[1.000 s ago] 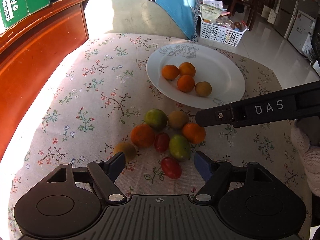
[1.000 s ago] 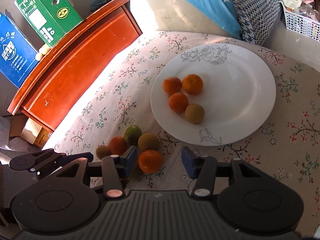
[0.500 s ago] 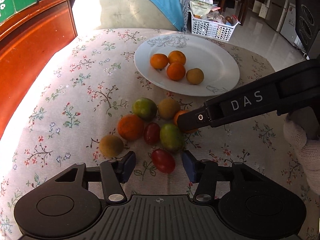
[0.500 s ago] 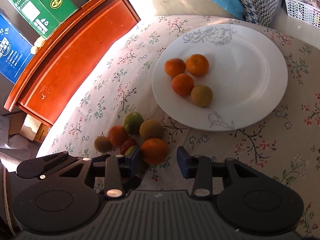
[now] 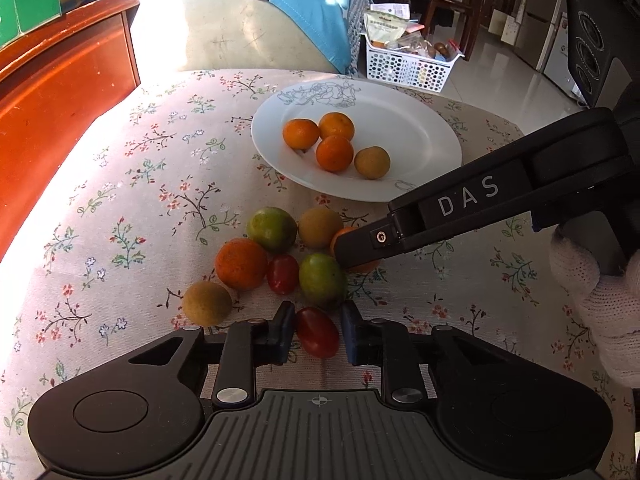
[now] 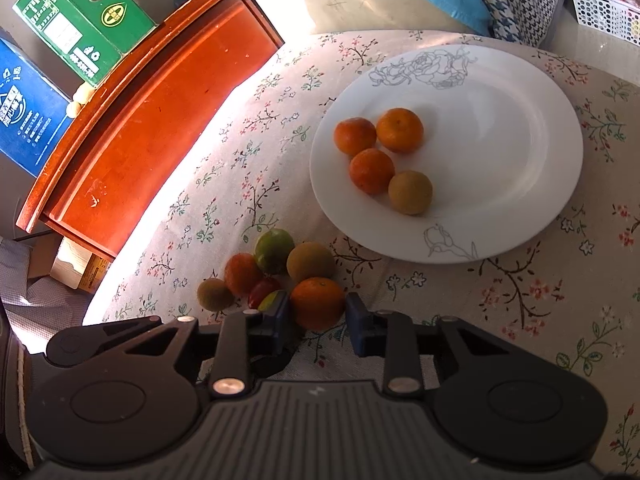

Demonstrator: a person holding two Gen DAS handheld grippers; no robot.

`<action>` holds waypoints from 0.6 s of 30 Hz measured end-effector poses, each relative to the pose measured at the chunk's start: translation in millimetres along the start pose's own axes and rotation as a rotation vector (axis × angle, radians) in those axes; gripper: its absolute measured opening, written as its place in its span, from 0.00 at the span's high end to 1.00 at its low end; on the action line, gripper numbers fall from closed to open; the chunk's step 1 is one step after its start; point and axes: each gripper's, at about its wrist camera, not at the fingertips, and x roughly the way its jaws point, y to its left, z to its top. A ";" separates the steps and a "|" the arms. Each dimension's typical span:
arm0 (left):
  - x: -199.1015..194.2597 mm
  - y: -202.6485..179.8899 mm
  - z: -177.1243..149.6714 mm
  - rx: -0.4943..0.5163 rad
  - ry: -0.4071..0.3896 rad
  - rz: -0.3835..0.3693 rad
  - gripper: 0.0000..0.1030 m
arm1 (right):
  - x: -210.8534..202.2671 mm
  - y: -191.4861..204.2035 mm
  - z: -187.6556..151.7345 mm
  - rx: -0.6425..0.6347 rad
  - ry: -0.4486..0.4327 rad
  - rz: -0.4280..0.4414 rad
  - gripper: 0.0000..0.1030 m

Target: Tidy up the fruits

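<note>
Both grippers have dropped closer — left gripper (image 5: 318, 330) jaws around the red tomato (image 5: 317, 332), right gripper (image 6: 318, 316) around an orange (image 6: 317, 303), neither squeezing. Four fruits on the plate (image 6: 520, 168); seven wait on the counter (image 5: 140, 184).

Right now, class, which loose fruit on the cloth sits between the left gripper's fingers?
The oval red tomato nearest the camera: it alone lies between the left gripper's blue pads; the other red tomato sits farther in the cluster.
</note>
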 end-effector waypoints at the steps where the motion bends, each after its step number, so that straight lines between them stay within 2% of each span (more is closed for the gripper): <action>1: -0.4 -0.1 -0.1 -0.004 0.001 0.001 0.80 | -0.8 -0.1 0.3 0.001 -0.003 0.001 0.71; 6: -0.6 1.1 -1.3 -0.021 0.002 0.000 0.79 | -6.7 0.2 1.8 -0.015 -0.016 -0.006 0.71; 13: -1.1 -0.2 -1.2 -0.014 0.011 0.010 0.77 | -8.5 1.7 1.9 -0.066 -0.020 -0.070 0.71; 18: -2.8 1.5 -3.6 -0.016 0.019 0.010 0.77 | -6.1 0.0 1.3 -0.066 0.000 -0.071 0.71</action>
